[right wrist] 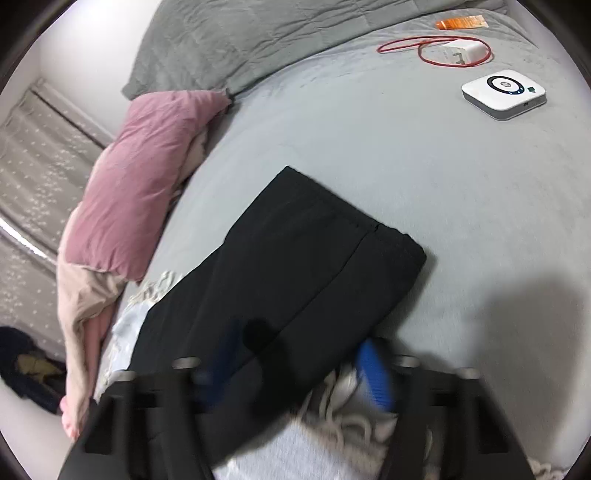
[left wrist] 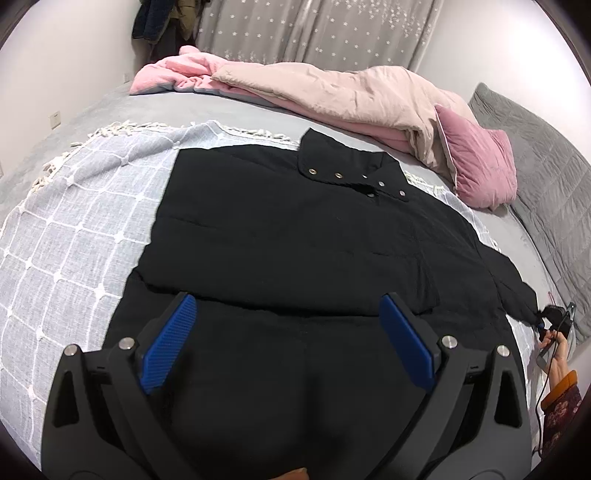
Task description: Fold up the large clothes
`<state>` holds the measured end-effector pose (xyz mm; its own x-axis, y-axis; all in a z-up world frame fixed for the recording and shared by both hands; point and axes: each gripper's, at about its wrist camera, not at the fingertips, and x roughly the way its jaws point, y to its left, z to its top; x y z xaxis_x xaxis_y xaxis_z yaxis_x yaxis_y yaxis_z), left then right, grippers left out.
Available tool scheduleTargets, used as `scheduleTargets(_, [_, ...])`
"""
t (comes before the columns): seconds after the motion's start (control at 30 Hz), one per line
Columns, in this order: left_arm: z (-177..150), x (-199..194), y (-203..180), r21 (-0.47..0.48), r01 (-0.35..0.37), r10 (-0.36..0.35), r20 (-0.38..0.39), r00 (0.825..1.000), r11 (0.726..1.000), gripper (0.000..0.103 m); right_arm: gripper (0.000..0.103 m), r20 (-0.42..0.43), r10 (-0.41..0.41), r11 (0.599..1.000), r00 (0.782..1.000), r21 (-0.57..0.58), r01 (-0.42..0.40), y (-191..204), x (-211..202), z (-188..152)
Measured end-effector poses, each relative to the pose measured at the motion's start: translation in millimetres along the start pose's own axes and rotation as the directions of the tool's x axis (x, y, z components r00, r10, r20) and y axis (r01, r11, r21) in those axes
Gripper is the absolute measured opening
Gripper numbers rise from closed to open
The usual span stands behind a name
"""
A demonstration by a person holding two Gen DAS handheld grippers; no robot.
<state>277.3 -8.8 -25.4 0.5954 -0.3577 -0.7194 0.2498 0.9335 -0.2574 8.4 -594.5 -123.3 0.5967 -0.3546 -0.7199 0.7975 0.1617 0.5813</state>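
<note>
Black and padded, the jacket (left wrist: 295, 229) lies flat across the middle of the left wrist view, on a pale blue checked throw (left wrist: 85, 221) with a white fringe, spread over the grey bed (left wrist: 229, 110). Its stand-up collar (left wrist: 343, 162) points to the upper centre of the frame and carries five metal snaps in a row. One sleeve (left wrist: 513, 291) runs out to the right edge of the frame.

The left gripper (left wrist: 291, 343) fills the lower part of that view, its two blue pads spread wide over the jacket with nothing pinched between them: released. At the far right, the right gripper (left wrist: 554, 317) meets the sleeve's cuff, a person's hand behind it.

The right wrist view shows the sleeve (right wrist: 314, 258) as a flat black band crossing the frame's centre, its cuff end toward the right. The right gripper (right wrist: 295, 369) is blurred at the bottom; its blue pads sit either side of the sleeve, but whether they clench it I cannot tell.

Only this view shows one white square device (right wrist: 504, 94), one red cable (right wrist: 436, 51) looped around a white charger, and one orange tube (right wrist: 461, 23), all in the upper right. Both views show one mauve pillow (right wrist: 147, 177) and one pink duvet (left wrist: 332, 96).
</note>
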Motion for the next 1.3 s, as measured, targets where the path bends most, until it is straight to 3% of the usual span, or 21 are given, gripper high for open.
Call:
scheduleTargets(0.1, [3, -2, 11, -0.028, 0.000, -0.001, -0.003, 1.000, 1.000, 0.099, 0.011, 0.039, 0.063, 0.998, 0.997, 0.014, -0.064, -2, -18, 12])
scheduleTargets(0.2, [5, -2, 16, -0.044, 0.007, -0.008, -0.011, 1.000, 0.999, 0.099, 0.009, 0.109, 0.110, 0.988, 0.988, -0.125, -0.096, 32, -49, 14])
scheduleTargets(0.33, [6, -2, 14, -0.040, 0.024, -0.025, -0.030, 0.999, 0.999, 0.099, 0.009, 0.166, 0.215, 0.945, 0.963, -0.285, -0.161, 95, -93, 3])
scheduleTargets(0.43, [7, -3, 11, -0.033, 0.035, -0.037, -0.045, 0.998, 0.999, 0.099, 0.008, 0.174, 0.298, 0.887, 0.939, -0.413, -0.205, 146, -127, -18])
scheduleTargets(0.6, [12, -9, 11, -0.037, 0.069, -0.070, -0.047, 0.996, 0.997, 0.099, 0.008, 0.114, 0.410, 0.753, 0.905, -0.601, -0.266, 230, -173, -79])
scheduleTargets(0.8, [18, -18, 21, -0.066, 0.087, -0.089, -0.031, 0.996, 0.994, 0.099, 0.009, -0.050, 0.464, 0.545, 0.885, -0.771, -0.329, 322, -195, -188])
scheduleTargets(0.93, [18, -16, 26, -0.083, 0.093, -0.096, -0.036, 0.995, 0.992, 0.099, 0.011, -0.192, 0.429, 0.439, 0.883, -0.810, -0.390, 356, -180, -271])
scheduleTargets(1.0, [17, -11, 27, -0.087, 0.085, -0.089, -0.046, 0.995, 0.993, 0.099, 0.016, -0.287, 0.379, 0.410, 0.880, -0.800, -0.438, 368, -157, -313])
scheduleTargets(1.03, [16, -9, 27, -0.088, 0.081, -0.086, -0.052, 0.995, 0.993, 0.099, 0.024, -0.343, 0.362, 0.400, 0.867, -0.783, -0.477, 366, -149, -329])
scheduleTargets(1.1, [12, -2, 27, -0.092, 0.078, -0.085, -0.075, 0.993, 0.993, 0.099, 0.045, -0.532, 0.294, 0.394, 0.794, -0.689, -0.608, 359, -116, -366])
scheduleTargets(1.17, [8, 6, 25, -0.092, 0.090, -0.100, -0.106, 0.989, 0.992, 0.099, 0.051, -0.652, 0.221, 0.435, 0.725, -0.599, -0.672, 347, -86, -395])
scheduleTargets(1.23, [7, 10, 23, -0.086, 0.109, -0.120, -0.128, 0.985, 0.990, 0.099, 0.051, -0.694, 0.188, 0.454, 0.695, -0.566, -0.688, 334, -74, -402])
scheduleTargets(1.3, [6, 13, 19, -0.072, 0.137, -0.146, -0.138, 0.980, 0.988, 0.099, 0.051, -0.689, 0.180, 0.456, 0.702, -0.574, -0.680, 327, -71, -391])
